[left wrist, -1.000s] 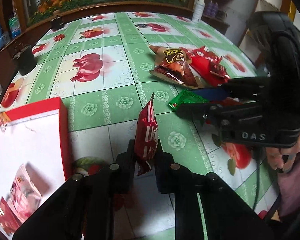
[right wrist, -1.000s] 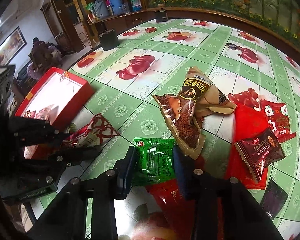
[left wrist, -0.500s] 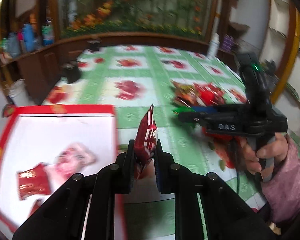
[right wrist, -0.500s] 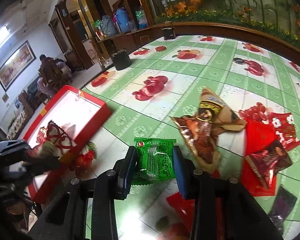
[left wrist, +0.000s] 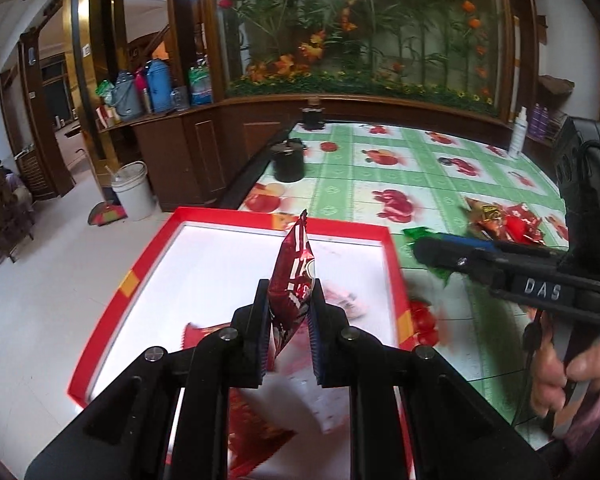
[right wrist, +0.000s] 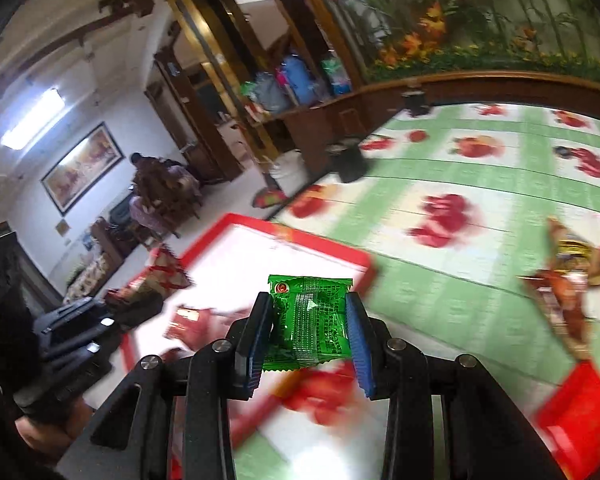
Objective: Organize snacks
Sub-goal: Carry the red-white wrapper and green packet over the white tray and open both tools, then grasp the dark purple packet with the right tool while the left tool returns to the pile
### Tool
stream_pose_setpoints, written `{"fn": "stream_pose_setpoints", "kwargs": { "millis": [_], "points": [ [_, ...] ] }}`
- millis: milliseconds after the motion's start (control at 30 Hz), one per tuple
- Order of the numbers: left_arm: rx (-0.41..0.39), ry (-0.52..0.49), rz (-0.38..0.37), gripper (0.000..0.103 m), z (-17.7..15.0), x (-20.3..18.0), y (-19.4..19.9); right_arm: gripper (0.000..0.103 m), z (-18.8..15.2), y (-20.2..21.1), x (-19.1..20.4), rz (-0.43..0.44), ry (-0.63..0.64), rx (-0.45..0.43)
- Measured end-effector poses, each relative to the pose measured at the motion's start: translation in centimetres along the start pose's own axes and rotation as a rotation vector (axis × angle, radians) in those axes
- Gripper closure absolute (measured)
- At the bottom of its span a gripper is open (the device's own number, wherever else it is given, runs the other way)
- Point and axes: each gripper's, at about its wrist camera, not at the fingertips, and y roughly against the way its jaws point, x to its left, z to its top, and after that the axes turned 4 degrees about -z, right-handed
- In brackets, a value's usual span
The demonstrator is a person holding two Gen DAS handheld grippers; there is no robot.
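Observation:
My left gripper (left wrist: 289, 310) is shut on a dark red snack packet (left wrist: 293, 280) held upright above the red-rimmed white box (left wrist: 132, 280). Inside the box lie pink and red packets (left wrist: 340, 300), partly hidden by the fingers. My right gripper (right wrist: 310, 328) is shut on a green snack packet (right wrist: 310, 320), above the table close to the box's right rim (right wrist: 300, 240). In the left wrist view the right gripper (left wrist: 424, 246) comes in from the right, with the green packet (left wrist: 414, 234) peeking out. The left gripper (right wrist: 100, 312) shows blurred at the left of the right wrist view.
A pile of loose snacks (left wrist: 504, 220) lies on the green fruit-patterned tablecloth (left wrist: 380, 176) to the right, including a brown packet (right wrist: 568, 276). A black pot (left wrist: 288, 160) and a white bottle (left wrist: 518, 138) stand further back. The box overhangs the table's left edge above the floor.
Both grippers lifted their packets off the table and swung left. The left one now hangs over the box. The right one left the snack pile and came near the box's rim.

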Motion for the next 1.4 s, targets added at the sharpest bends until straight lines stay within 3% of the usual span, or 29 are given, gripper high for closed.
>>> {"fn": "stream_pose_setpoints", "kwargs": {
  "millis": [267, 733, 1000, 1100, 1233, 1400],
  "points": [
    [-0.011, -0.013, 0.094, 0.089, -1.0, 1.1, 0.2, 0.065, -1.6, -2.7, 3.8, 0.008, 0.06, 0.052],
    [-0.001, -0.018, 0.164, 0.088, -1.7, 1.8, -0.3, 0.063, -2.6, -3.3, 3.8, 0.001, 0.113, 0.075],
    [0.003, -0.026, 0.207, 0.087, -1.6, 1.6, -0.4, 0.063, -2.2, -2.9, 2.4, -0.007, 0.051, 0.071],
    [0.0, -0.023, 0.221, 0.081, -1.5, 1.7, -0.4, 0.063, -2.1, -2.7, 2.2, -0.005, 0.044, 0.069],
    [-0.019, -0.023, 0.249, 0.05, -1.4, 1.7, 0.0, 0.06, -2.2, -2.5, 2.1, -0.006, 0.041, 0.069],
    [-0.031, -0.034, 0.264, 0.049, -1.2, 1.5, 0.3, 0.059, -2.0, -2.3, 1.8, -0.005, 0.029, 0.065]
  ]
}}
